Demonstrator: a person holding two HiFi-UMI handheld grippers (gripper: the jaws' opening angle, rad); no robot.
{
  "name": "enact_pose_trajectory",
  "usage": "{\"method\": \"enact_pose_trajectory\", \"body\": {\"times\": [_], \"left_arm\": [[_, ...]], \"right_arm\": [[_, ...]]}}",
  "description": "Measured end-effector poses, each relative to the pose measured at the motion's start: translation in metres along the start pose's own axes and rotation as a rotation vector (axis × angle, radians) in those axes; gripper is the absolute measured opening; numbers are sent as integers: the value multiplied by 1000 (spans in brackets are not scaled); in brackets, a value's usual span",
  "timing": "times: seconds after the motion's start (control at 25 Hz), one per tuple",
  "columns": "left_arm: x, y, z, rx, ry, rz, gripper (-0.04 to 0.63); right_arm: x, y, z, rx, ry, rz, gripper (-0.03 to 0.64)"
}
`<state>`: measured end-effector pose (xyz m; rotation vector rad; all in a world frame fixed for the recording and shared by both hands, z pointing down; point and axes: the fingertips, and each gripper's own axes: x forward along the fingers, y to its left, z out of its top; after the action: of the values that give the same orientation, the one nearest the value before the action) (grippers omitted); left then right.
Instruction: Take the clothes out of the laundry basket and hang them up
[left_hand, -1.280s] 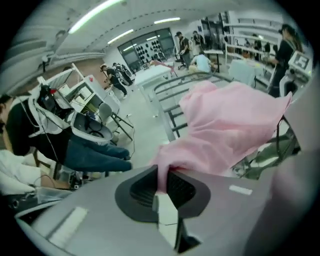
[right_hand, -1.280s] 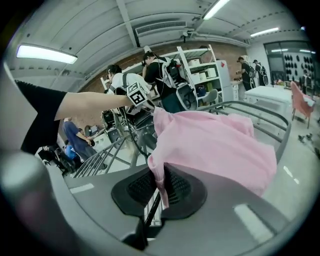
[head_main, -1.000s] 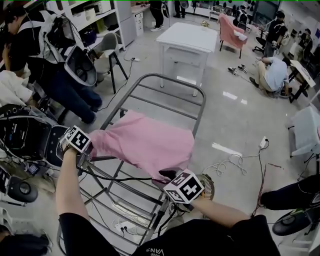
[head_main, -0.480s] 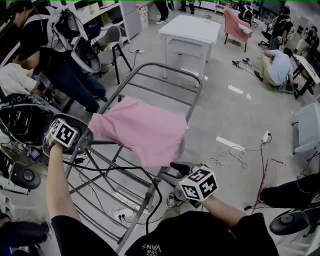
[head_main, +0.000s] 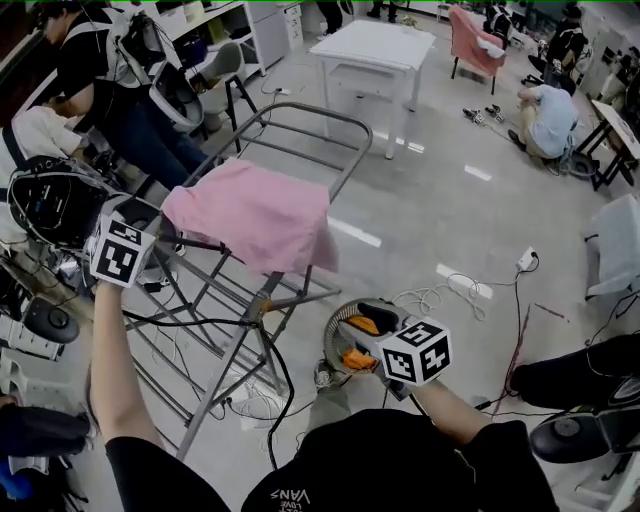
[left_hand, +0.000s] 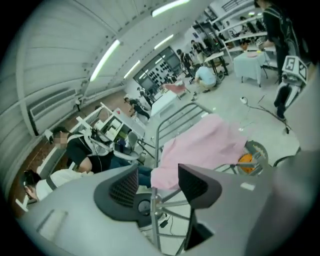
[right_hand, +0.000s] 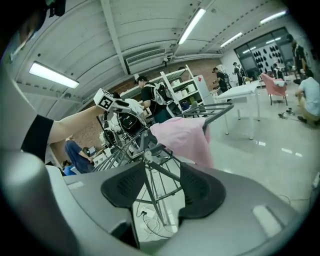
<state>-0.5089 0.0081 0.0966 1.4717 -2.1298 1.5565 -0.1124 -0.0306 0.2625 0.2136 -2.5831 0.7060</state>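
Fingers (left_hand: 125, 186) of the left gripper (left_hand: 157, 176) stand wide, just opened, nothing between them. Pink garment (head_main: 250, 215) lies over the drying rack (left_hand: 158, 140). Laundry basket (head_main: 332, 330) holds orange cloth (left_hand: 246, 161), partly hidden behind the right gripper (right_hand: 162, 184), likewise just opened, empty.

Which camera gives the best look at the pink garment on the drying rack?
The head view: the pink garment is seen from above, spread flat across the drying rack with its whole outline clear. The left gripper view and the right gripper view each catch it low from the side, smaller and foreshortened.
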Motion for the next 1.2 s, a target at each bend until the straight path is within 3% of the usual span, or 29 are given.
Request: {"method": "enact_pose_trajectory", "body": {"times": [0.24,0.44,0.68,0.84,1.2], "left_arm": [[-72,-112,80,-67,-232,-40,221],[-100,-219,115,-79,-331,-93,221],[-90,-326,126,-150,-399,-186,221],[-65,-396,116,-196,-395,-275,221],[25,-541,35,-186,-244,-522,221]], "right_arm": [[-81,-28,-49,-2,-33,-57,210],[-124,-46,-95,22,-30,-95,210],[-142,-58,-145,65,-3,-163,210],[-144,-67,-175,106,4,-207,210],[-94,-96,-256,276,68,-321,210]]}}
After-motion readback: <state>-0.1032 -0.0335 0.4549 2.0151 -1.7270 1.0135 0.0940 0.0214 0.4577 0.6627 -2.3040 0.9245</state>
